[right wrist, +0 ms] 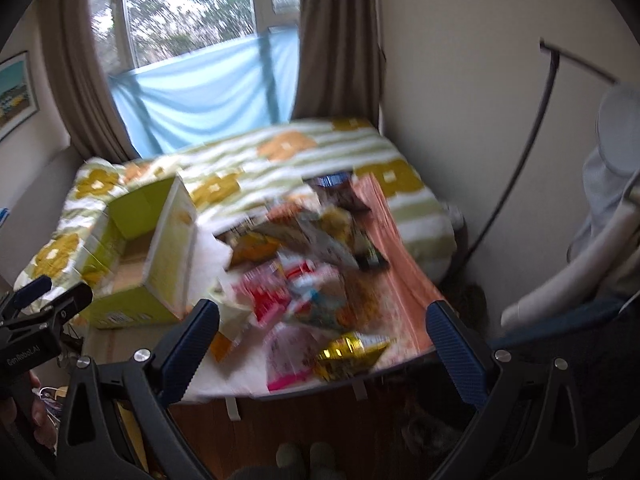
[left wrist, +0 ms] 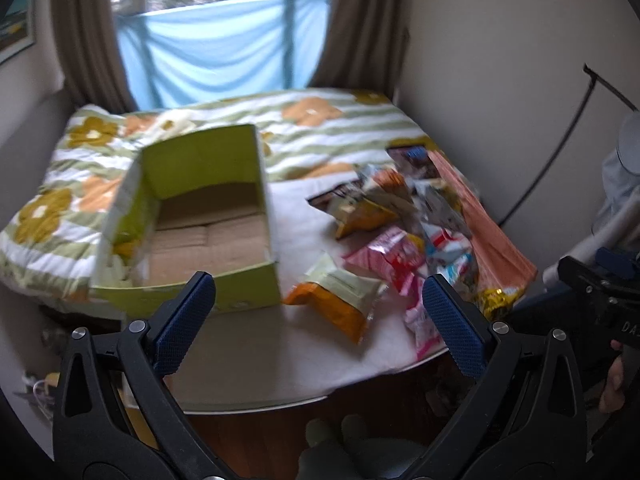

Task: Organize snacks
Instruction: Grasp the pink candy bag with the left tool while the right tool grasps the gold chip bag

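An open green cardboard box (left wrist: 208, 216) (right wrist: 132, 252) sits on the left of a round table (left wrist: 256, 360) (right wrist: 224, 376), and looks empty inside. A heap of snack packets (left wrist: 404, 220) (right wrist: 304, 264) lies to its right. An orange and pale packet (left wrist: 340, 300) rests nearest the box. A gold packet (right wrist: 352, 354) lies at the table's front edge. My left gripper (left wrist: 318, 320) hangs open in front of the box and the orange packet, holding nothing. My right gripper (right wrist: 322, 344) is open too, low before the heap, with nothing between its fingers.
A bed with a flowered green-striped quilt (left wrist: 312, 120) (right wrist: 280, 148) lies behind the table. Brown curtains and a blue cloth (left wrist: 224, 52) cover the window. A wall stands at the right with a black cable (right wrist: 516, 184). The person's slippered feet (right wrist: 304, 458) show on the wooden floor.
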The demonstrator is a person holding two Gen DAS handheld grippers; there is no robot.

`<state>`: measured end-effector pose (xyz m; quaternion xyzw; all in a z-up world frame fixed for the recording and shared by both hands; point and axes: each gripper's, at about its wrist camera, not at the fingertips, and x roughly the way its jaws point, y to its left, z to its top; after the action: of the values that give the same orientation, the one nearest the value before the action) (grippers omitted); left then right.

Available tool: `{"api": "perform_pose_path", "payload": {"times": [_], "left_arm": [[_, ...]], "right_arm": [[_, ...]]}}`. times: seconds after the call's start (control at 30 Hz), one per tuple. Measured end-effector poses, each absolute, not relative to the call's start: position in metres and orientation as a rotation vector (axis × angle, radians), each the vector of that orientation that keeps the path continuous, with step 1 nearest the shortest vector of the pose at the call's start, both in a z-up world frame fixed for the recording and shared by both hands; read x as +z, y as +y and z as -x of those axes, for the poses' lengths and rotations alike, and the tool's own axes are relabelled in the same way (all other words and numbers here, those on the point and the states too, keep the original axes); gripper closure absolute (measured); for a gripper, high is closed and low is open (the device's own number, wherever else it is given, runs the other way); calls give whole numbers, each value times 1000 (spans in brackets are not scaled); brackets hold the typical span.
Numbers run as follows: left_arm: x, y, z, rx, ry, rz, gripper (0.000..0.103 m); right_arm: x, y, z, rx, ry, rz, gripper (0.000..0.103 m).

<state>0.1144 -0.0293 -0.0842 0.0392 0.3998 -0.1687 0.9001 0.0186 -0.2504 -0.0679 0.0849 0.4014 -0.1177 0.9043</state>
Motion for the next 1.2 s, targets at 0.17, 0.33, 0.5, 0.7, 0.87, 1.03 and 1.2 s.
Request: {"api": "perform_pose_path", "payload": {"times": [0.17, 0.33, 0.5, 0.7, 0.87, 1.03, 1.2], "left_arm": [[-127, -70, -127, -434, 901, -123, 1], [-170, -106, -129, -502, 1004, -99, 1], [-212, -137, -140, -516, 1092, -51, 1], [-247, -158, -151, -495, 1176, 11, 11], [-265, -169, -154, -453, 1230, 63, 19], [-277, -180, -150, -433, 1265, 93, 31], [-284, -190, -146, -423, 1273, 105, 50]], "right_arm": [[-115, -261, -22, -252, 931, -208, 0], [-162, -271, -27, -215, 1007, -213, 0], [-206, -283, -36, -146, 1044, -187, 0], [-230, -305, -48, -53, 1047, -199, 0], [-239, -310, -65, 18, 1063, -177, 14], [-243, -317, -73, 66, 1097, -181, 31], [-252, -326, -79, 102, 1147, -181, 49]]}}
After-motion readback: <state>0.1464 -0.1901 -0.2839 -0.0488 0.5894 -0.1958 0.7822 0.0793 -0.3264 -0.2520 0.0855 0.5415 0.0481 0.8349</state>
